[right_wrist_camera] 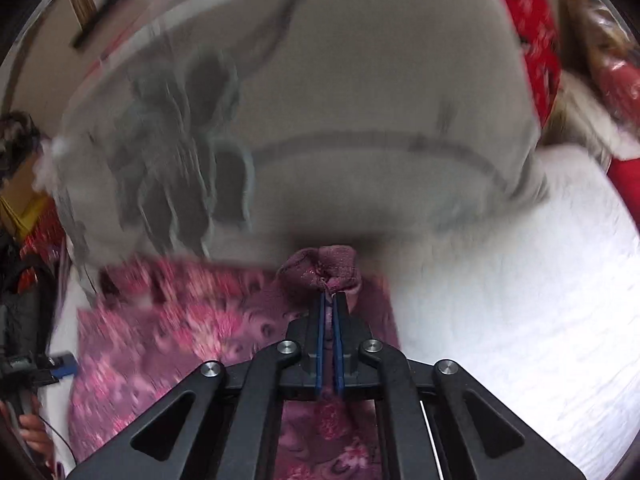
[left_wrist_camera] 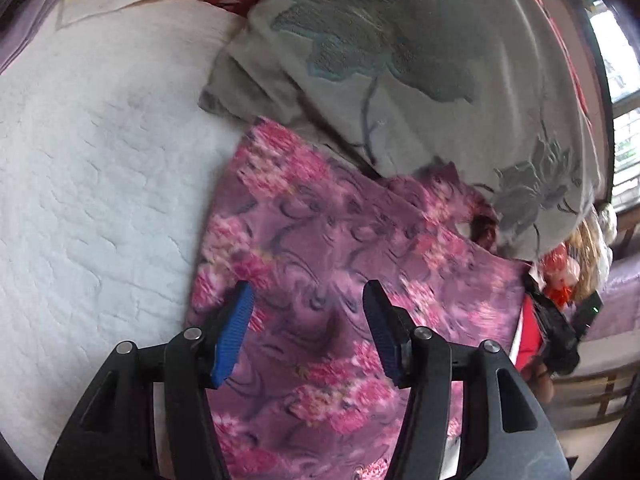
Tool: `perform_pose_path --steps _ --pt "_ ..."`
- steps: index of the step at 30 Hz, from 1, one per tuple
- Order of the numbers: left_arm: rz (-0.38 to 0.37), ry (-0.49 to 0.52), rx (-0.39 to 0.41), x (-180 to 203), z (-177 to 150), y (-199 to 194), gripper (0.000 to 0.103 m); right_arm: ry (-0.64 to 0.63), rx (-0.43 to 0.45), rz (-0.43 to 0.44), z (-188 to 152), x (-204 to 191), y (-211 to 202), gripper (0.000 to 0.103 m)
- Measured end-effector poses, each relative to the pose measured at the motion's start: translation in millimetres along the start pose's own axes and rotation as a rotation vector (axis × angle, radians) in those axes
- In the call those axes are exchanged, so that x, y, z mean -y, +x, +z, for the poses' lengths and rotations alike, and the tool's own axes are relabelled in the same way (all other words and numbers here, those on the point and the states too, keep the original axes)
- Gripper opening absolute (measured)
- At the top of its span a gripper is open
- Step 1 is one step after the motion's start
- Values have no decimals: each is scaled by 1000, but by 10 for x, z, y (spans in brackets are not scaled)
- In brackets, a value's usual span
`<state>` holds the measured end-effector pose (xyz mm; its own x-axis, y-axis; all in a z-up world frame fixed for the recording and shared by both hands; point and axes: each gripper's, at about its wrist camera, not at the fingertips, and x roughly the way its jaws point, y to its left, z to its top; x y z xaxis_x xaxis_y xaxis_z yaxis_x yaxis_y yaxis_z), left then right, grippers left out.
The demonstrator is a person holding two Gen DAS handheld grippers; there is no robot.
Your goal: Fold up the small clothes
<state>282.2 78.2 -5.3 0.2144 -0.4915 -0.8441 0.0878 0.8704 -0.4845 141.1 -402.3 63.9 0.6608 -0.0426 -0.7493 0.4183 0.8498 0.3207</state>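
You are working on a white quilted bedspread (left_wrist_camera: 92,184), with a grey blanket (left_wrist_camera: 420,60) patterned in blue-grey flowers heaped just behind and red fabric (right_wrist_camera: 536,40) beyond it. The pink floral garment (left_wrist_camera: 340,264) lies spread on the bedspread, its far edge touching the blanket. Your left gripper (left_wrist_camera: 308,304) hangs over it with jaws wide apart, holding nothing. Your right gripper (right_wrist_camera: 329,300) has its jaws closed tight on a bunched fold at the garment's far edge, near the blanket.
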Motion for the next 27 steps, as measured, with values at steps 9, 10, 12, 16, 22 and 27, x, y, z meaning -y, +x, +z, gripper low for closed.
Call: perform_pose_path --steps 9,10,12,16,22,27 --pt "-18 48 55 84 -114 -357 56 237 -67 30 -232 557 -16 8" --pt "-25 69 65 116 -196 -421 56 240 -58 82 -277 577 -118 10" --pt "-52 94 63 151 -402 -445 61 205 -53 150 -444 551 -273 12" --pt "50 114 -26 240 -649 -33 61 81 -250 109 -834 378 -20 10" --pt "23 143 4 343 -828 -293 62 166 -149 90 -903 640 -557 45" --pt "30 81 -46 200 -927 -255 61 139 -279 94 -1229 689 -643 52"
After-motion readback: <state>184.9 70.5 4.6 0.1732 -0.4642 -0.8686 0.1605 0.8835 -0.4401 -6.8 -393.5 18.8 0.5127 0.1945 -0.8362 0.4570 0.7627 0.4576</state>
